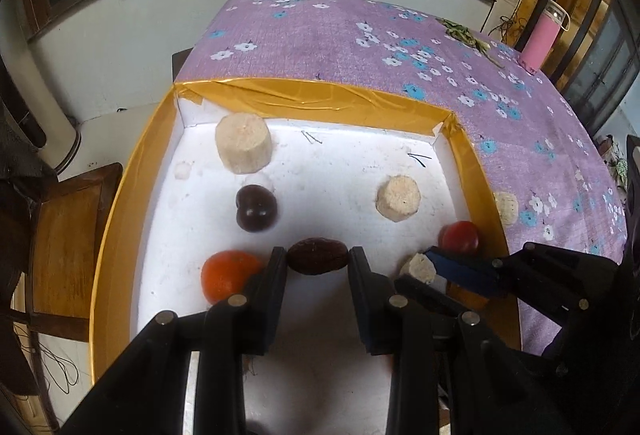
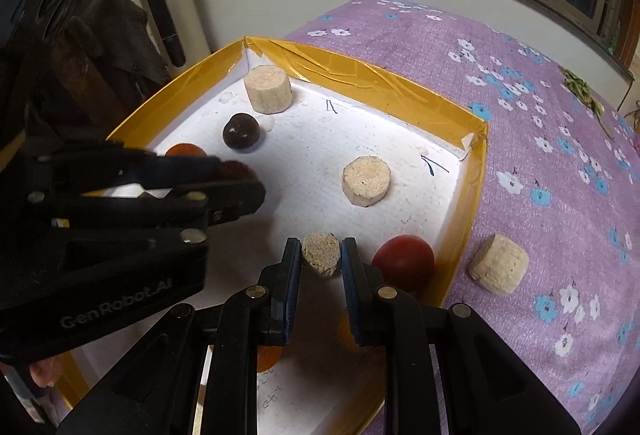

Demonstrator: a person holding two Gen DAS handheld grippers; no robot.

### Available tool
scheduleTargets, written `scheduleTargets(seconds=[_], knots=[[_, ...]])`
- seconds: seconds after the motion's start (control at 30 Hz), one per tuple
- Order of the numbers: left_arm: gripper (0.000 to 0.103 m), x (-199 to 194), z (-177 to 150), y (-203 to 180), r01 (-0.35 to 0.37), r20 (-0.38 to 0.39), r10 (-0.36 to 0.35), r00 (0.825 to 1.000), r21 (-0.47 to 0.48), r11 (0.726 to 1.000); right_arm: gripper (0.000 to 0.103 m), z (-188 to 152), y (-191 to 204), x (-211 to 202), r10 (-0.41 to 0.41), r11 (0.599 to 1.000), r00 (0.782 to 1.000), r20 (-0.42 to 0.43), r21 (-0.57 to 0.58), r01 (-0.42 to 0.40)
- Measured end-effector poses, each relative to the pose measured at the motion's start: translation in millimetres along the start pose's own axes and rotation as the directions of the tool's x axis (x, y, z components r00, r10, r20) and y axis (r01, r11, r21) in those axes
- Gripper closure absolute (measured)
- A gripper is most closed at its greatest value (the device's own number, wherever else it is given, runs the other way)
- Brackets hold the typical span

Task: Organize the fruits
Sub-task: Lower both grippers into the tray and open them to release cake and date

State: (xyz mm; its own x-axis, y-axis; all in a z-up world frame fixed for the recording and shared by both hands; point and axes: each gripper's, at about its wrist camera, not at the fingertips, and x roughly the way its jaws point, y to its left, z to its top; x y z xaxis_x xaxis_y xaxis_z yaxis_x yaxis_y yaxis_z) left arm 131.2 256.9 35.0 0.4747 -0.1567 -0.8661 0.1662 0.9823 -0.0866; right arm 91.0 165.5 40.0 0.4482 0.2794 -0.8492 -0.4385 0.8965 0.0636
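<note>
One dried date point(image 1: 318, 257), long axis crosswise, clenched in my left tool point(image 1: 318, 255) beside the orange point(image 1: 228, 277); right tool point(image 2: 321, 255) grasps a cork piece point(image 2: 321, 254).

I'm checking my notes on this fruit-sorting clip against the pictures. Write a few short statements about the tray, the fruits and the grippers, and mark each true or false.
1. The left gripper is shut on the brown date. True.
2. The right gripper holds the red fruit. False: it is shut on a small cork piece; the red fruit lies beside it.
3. The pink bottle stands inside the tray. False: it stands on the purple cloth, far from the tray.
4. One cork piece lies outside the tray. True.
</note>
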Motion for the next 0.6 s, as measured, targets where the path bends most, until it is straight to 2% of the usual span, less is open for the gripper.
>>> scheduleTargets(seconds=[0.2, 0.3, 0.4, 0.5, 0.6], knots=[[0.069, -5.1, -14.4, 8.4, 0.025, -0.018, -0.025, 1.0, 0.015, 1.0, 0.085, -1.1, -7.8, -2.7, 0.034, 0.999, 0.999, 0.002, 0.003, -0.034], [0.069, -6.0, -20.8, 10.0, 0.032, -0.023, -0.032, 0.999, 0.015, 0.999, 0.085, 0.6, -3.9, 0.1, 0.016, 1.0, 1.0, -0.005, -0.023, -0.016], [0.069, -3.6, -17.6, 8.5, 0.016, -0.025, -0.016, 1.0, 0.014, 1.0, 0.085, 1.3, -2.2, 1.7, 0.008, 1.0, 1.0, -0.004, -0.029, -0.008], [0.069, 1.0, -12.0, 2.2, -0.031, -0.028, 0.033, 0.999, 0.047, 0.998, 0.084, 0.8, -1.9, 1.7, 0.005, 1.0, 1.0, -0.004, -0.029, -0.006], [0.069, 3.5, -8.8, 0.0, -0.039, -0.028, 0.041, 0.999, 0.073, 0.997, 0.084, 0.1, -2.9, 1.6, 0.008, 1.0, 1.0, -0.002, -0.029, -0.008]])
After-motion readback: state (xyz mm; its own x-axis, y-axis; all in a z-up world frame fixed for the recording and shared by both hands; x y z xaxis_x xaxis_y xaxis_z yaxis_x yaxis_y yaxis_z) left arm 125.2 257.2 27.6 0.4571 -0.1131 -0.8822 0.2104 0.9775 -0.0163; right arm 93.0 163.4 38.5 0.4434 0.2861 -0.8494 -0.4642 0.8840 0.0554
